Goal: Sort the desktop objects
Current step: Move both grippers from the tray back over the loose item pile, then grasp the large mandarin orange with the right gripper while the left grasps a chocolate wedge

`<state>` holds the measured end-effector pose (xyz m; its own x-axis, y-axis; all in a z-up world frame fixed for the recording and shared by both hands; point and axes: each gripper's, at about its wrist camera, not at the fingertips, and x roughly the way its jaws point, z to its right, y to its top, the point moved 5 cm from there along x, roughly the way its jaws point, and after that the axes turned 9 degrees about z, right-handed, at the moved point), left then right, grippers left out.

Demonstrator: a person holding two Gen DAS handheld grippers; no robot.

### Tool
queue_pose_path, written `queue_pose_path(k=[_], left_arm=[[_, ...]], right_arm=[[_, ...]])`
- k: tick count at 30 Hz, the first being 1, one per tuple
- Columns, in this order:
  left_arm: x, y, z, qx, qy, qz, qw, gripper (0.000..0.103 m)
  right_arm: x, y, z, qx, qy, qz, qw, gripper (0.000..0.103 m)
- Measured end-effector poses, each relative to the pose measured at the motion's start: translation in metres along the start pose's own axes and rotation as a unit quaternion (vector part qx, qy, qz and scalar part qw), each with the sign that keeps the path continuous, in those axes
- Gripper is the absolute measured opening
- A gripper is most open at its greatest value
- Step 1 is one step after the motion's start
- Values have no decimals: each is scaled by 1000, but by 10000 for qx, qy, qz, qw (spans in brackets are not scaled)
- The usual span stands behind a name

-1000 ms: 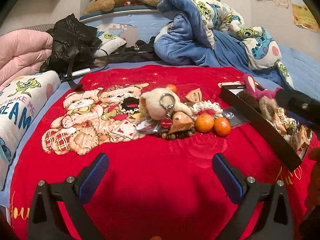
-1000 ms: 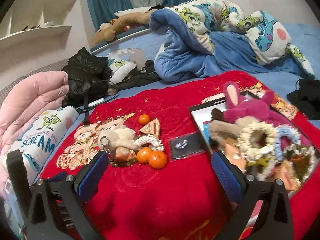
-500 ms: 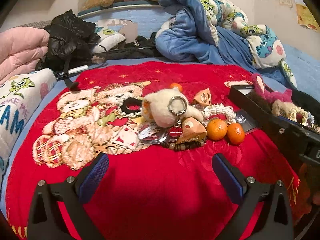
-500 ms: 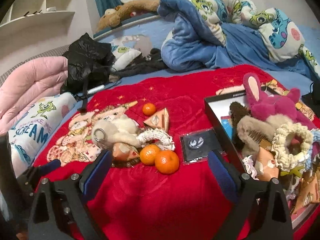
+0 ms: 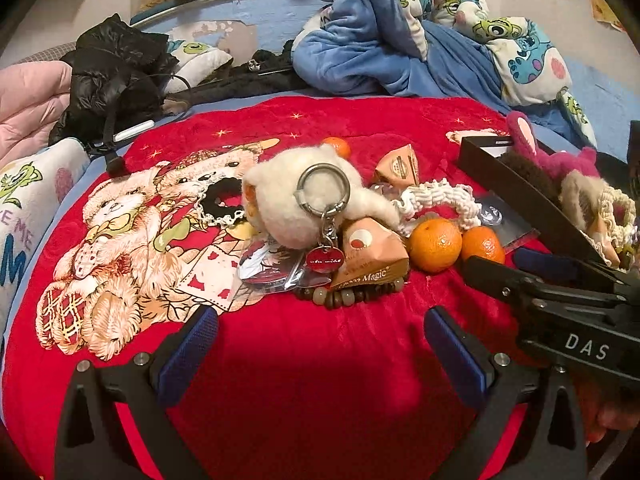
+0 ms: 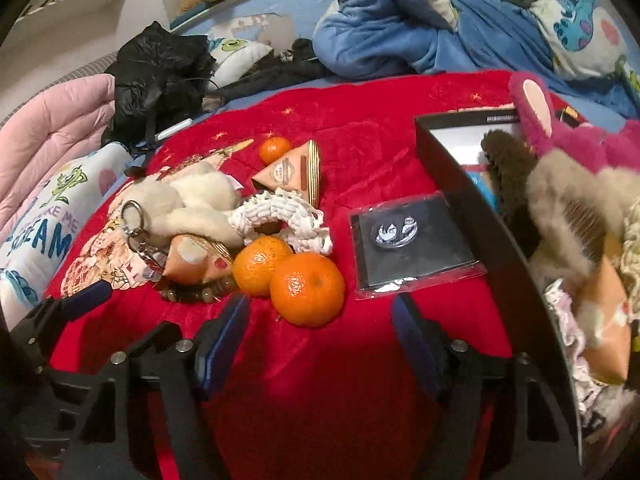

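Note:
Two tangerines (image 6: pixel 307 288) (image 6: pixel 260 264) lie side by side on the red blanket (image 6: pixel 360 152). My right gripper (image 6: pixel 320 332) sits just short of the nearer one; its jaws are closing and nothing is between the pads. Behind the fruit lie a white crochet scrunchie (image 6: pixel 280 216), two triangular snack boxes (image 6: pixel 292 172) (image 6: pixel 192 260), a cream plush keychain (image 5: pixel 304 200), a bead bracelet (image 5: pixel 348 296) and a third tangerine (image 6: pixel 275 150). My left gripper (image 5: pixel 320 340) stands open and empty before the bracelet.
A black tray (image 6: pixel 452 184) at the right holds a pink plush (image 6: pixel 560 136), scrunchies and snack boxes. A black card packet (image 6: pixel 412 244) lies beside it. A black jacket (image 5: pixel 112 76), pillows and a blue quilt (image 5: pixel 380 40) ring the blanket.
Both grippers have moved forward and down toward the pile. The right jaws have narrowed, and the right gripper now shows at the right edge of the left wrist view.

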<state>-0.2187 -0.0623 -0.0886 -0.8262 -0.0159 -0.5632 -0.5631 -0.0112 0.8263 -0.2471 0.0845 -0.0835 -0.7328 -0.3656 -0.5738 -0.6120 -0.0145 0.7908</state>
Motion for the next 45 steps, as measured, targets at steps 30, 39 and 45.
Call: queue_pose_path(k=[30,39,45], left_arm=[[9,11,-2,-238,-170,151,9995,103],[31,19,0,-125,-51,-82,9999,76],[22,22,12,98,-214,121,9996,30]], right_arm=[[5,8,11,366,-23,58,9993,35],[3,10,10,432,44,147,9989,35],[4,10,10,475,71,132,9988,35]])
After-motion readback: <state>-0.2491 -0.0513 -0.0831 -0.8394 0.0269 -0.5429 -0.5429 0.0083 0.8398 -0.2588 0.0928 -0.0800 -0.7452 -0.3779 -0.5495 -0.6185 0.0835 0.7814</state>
